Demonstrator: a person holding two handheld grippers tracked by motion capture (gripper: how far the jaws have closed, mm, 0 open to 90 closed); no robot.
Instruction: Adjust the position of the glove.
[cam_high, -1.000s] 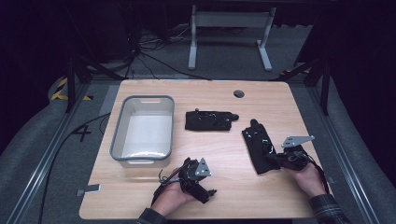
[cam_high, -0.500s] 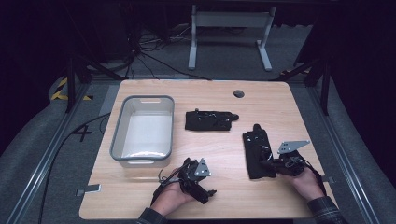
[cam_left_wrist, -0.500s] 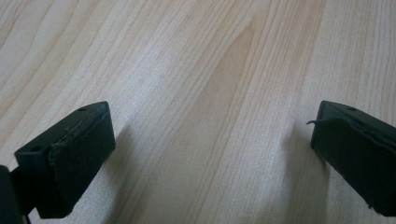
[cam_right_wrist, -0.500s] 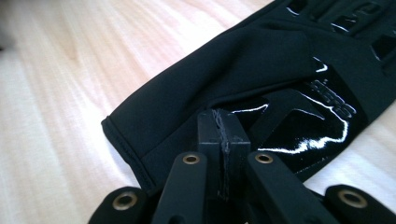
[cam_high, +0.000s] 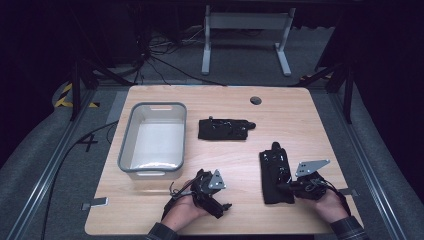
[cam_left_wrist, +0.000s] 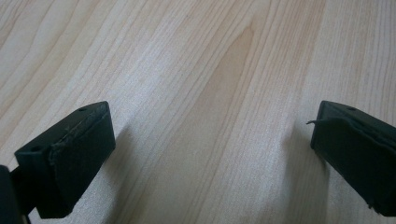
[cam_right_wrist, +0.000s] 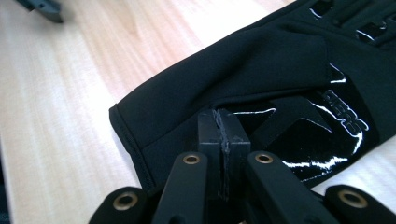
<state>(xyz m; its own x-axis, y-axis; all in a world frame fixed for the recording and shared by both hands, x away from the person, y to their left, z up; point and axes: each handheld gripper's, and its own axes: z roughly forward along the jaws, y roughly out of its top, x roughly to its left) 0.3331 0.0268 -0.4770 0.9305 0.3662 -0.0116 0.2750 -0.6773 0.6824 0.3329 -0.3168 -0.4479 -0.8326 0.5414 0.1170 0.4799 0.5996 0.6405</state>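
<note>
Right claw (cam_right_wrist: 223, 135) has its jaws pressed flat together, nothing pinched between them, tips sitting right over the cuff end of the near glove (cam_right_wrist: 261, 79), whether they touch the fabric I can't tell. Left claw (cam_left_wrist: 212, 140) is spread wide open with just bare wood between the jaws, parked at the front edge. Going by size: the wooden desk (cam_high: 300, 115) carries everything, then the grey plastic bin (cam_high: 152, 141) on its left half, then that near black glove (cam_high: 275, 172) lying lengthwise just beside the right hand, and a second black glove (cam_high: 223, 129) lying crosswise further back, well apart from both claws.
</note>
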